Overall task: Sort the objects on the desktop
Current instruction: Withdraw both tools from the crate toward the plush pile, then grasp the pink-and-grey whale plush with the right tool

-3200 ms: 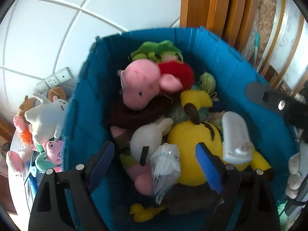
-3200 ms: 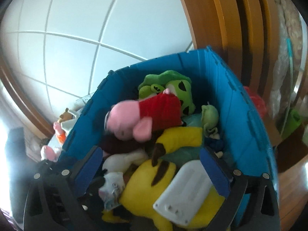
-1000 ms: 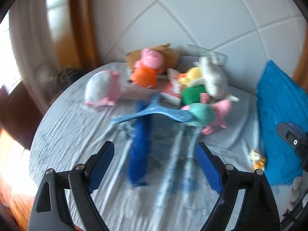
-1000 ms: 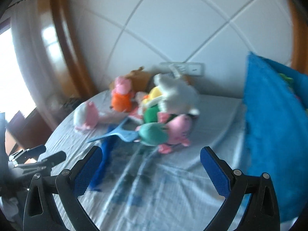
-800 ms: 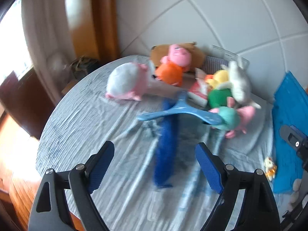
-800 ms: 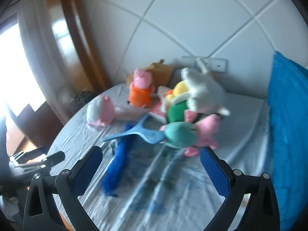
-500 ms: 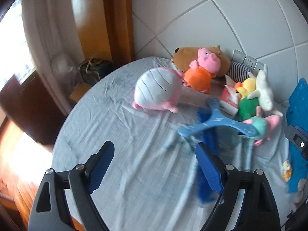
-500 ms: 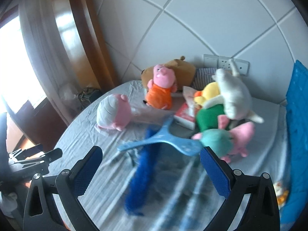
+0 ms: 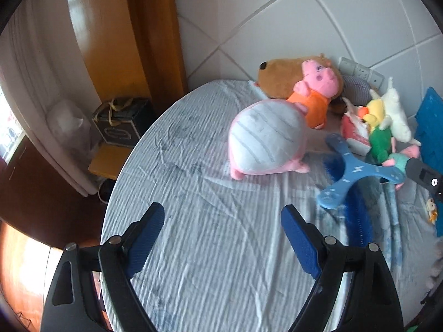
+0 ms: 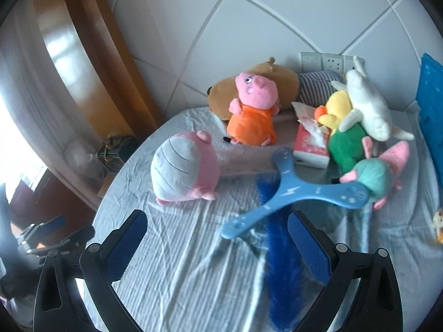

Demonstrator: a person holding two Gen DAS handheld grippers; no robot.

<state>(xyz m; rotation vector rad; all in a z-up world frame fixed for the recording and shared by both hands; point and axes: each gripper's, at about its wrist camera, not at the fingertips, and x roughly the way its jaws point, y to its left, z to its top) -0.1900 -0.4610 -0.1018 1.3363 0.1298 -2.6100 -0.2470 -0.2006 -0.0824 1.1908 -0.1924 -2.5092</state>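
Plush toys lie on a round table with a pale cloth (image 9: 210,249). A pink and white round plush (image 9: 265,141) (image 10: 184,166) is nearest. Behind it are a pink pig in orange (image 9: 313,99) (image 10: 253,113), a brown plush (image 10: 265,81), a white plush (image 10: 365,110) and a teal and pink pig (image 10: 376,177). A blue three-armed boomerang (image 9: 351,168) (image 10: 293,191) lies mid-table. The blue bin (image 10: 430,105) is at the right edge. My left gripper (image 9: 223,238) and right gripper (image 10: 217,246) are open and empty above the cloth.
A red and white tissue pack (image 10: 311,144) sits among the plush toys. A small orange and white toy (image 9: 431,207) lies near the bin. A wall socket strip (image 10: 324,59) is on the tiled wall. A dark box (image 9: 121,121) stands on a low shelf left of the table.
Both grippers have swung left, away from the blue bin, and now face the toys on the table. The view keeps panning left; the round pink plush is closer.
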